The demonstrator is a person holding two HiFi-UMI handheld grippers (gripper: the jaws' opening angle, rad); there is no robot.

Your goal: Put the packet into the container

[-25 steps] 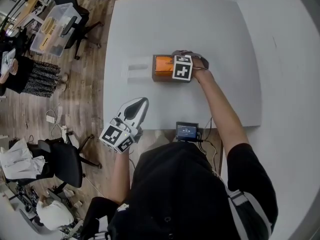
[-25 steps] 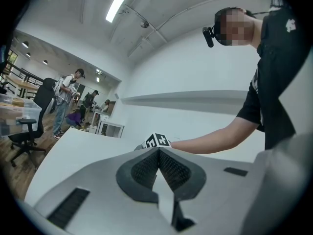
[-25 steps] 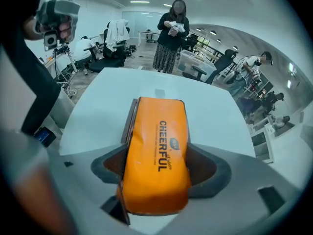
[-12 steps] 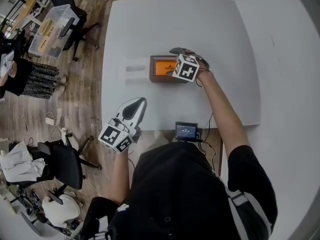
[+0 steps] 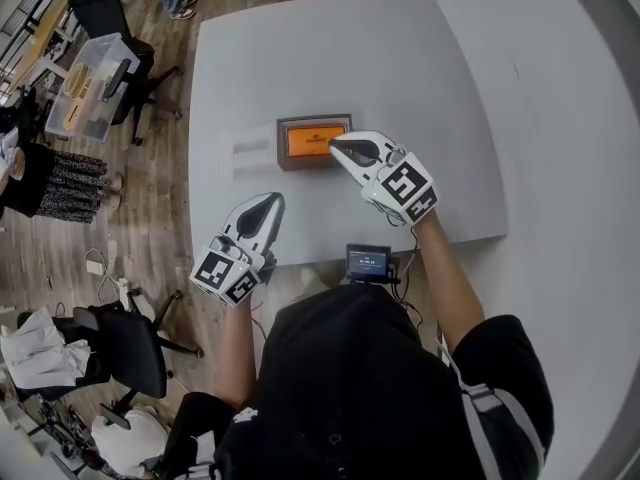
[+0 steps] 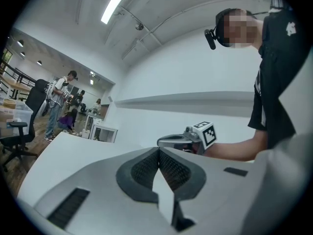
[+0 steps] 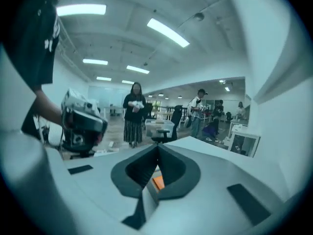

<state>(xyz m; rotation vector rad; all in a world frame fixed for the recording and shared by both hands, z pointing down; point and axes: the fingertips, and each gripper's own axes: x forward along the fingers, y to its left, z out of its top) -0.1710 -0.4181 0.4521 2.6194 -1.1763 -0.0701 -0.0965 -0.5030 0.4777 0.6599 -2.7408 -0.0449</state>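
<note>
Head view: the orange packet (image 5: 310, 141) lies inside the brown container (image 5: 282, 146) at frame centre, long axis left-right. My right gripper (image 5: 335, 145), jaws closing together on nothing, is at its right edge. My left gripper (image 5: 272, 200), shut and empty, is lower left, farther.

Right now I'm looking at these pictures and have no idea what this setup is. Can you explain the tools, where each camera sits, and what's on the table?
There is no robot here: a person holds a hand-held gripper in each hand. The wide picture comes from a camera on the person's head, looking down at a white table. The other two come from cameras riding on each tool, looking along its jaws. On the table sits a brown container with an orange packet inside, a clear flat piece beside it, and a small screen at the near edge. The right hand-held gripper has its tip over the container, jaws together, holding nothing. The left hand-held gripper, nearer the person, is also shut and empty.
</note>
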